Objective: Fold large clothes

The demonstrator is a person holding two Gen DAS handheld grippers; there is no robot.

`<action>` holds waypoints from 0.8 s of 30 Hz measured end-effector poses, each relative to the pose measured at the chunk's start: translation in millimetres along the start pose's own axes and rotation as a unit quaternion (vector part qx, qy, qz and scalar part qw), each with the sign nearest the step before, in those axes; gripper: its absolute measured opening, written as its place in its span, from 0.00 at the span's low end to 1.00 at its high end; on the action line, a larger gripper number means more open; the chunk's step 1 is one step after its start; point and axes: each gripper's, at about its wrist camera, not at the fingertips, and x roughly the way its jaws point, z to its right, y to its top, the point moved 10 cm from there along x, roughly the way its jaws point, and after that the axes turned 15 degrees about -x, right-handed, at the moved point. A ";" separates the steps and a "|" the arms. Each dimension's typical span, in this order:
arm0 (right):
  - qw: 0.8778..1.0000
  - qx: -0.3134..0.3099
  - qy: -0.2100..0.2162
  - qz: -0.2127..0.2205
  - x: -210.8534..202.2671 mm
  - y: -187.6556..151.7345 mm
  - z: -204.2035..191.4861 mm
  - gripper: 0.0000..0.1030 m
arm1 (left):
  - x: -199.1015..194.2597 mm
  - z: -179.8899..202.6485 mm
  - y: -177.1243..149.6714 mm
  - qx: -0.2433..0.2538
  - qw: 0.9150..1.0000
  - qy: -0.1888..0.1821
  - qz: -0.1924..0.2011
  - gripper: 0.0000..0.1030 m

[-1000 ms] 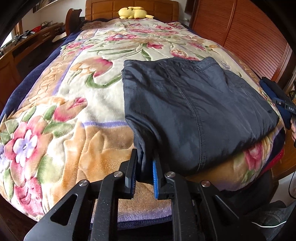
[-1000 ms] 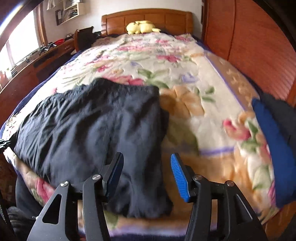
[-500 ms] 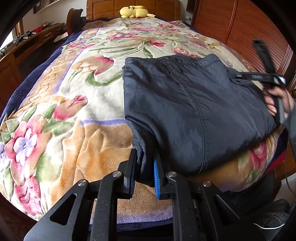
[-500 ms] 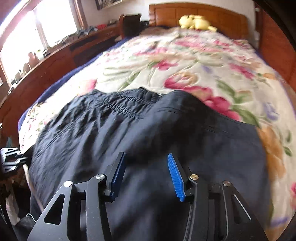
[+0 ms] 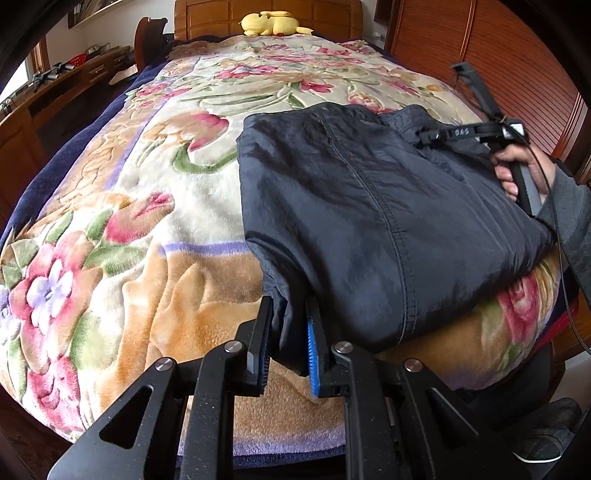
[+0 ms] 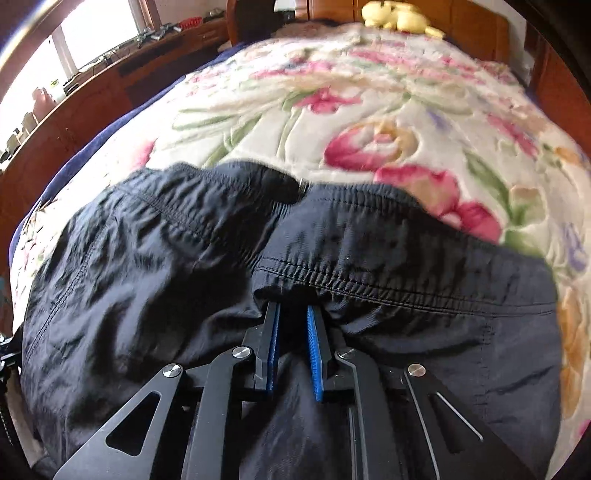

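Dark navy trousers [image 5: 369, 206] lie folded on the floral blanket [image 5: 129, 221] near the bed's foot. My left gripper [image 5: 290, 325] is shut on the near left corner of the trousers. In the left wrist view my right gripper [image 5: 424, 138] reaches in from the right over the far side of the garment. In the right wrist view the right gripper [image 6: 292, 317] is shut on a fold of the trousers [image 6: 184, 258] just below the gathered waistband [image 6: 351, 280].
A yellow plush toy [image 5: 271, 24] lies by the wooden headboard. A wooden desk [image 5: 55, 96] runs along the left of the bed. Wooden wardrobe doors [image 5: 517, 66] stand to the right. The blanket's edge drops off at the foot.
My right gripper moved from the bed's right edge over the trousers, went down to the waistband and closed on the fabric. The left gripper kept its hold and barely moved.
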 end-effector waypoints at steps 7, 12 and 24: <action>0.999 0.003 -0.036 0.015 -5.2 14.6 8.8 0.26 | 0.9 -0.4 0.4 0.002 1.000 0.002 -0.003 0.16; 0.997 -0.029 -0.064 -0.020 27.6 22.4 18.8 0.26 | 1.1 -0.8 0.2 0.001 1.000 0.003 -0.003 0.16; 0.996 -0.032 -0.085 0.003 -22.9 16.2 15.2 0.49 | 0.9 -1.0 -1.4 0.000 1.000 0.003 -0.001 0.16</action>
